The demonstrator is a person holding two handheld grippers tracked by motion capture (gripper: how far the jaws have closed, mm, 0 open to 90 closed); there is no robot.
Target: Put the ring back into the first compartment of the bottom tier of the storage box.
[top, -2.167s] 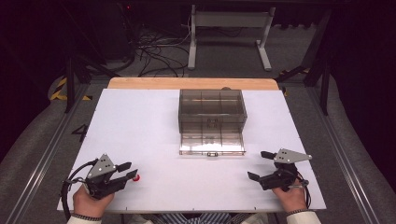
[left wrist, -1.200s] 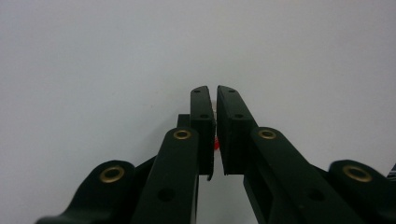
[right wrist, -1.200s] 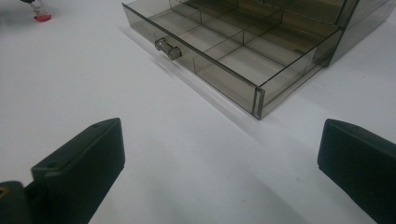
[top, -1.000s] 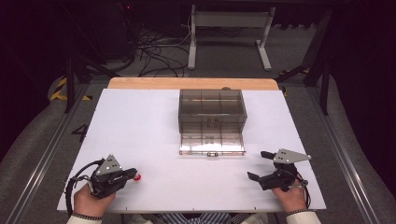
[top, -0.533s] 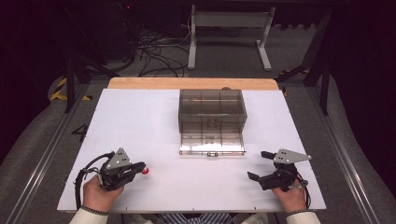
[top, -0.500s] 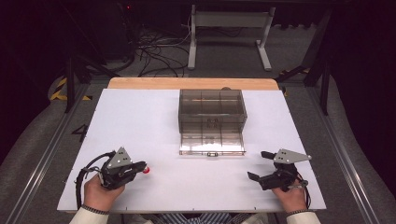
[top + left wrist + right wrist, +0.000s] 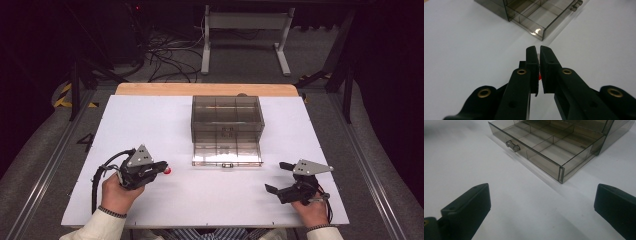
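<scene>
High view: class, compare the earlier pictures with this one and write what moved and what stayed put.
The left hand-held gripper, shut on a small red piece, moved from the table's left front corner toward the open drawer. The right hand-held gripper, jaws open, and the drawer box stayed as they were.

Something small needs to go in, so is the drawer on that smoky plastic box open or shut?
Open: the drawer is pulled out of the box, its empty compartments exposed.
</scene>
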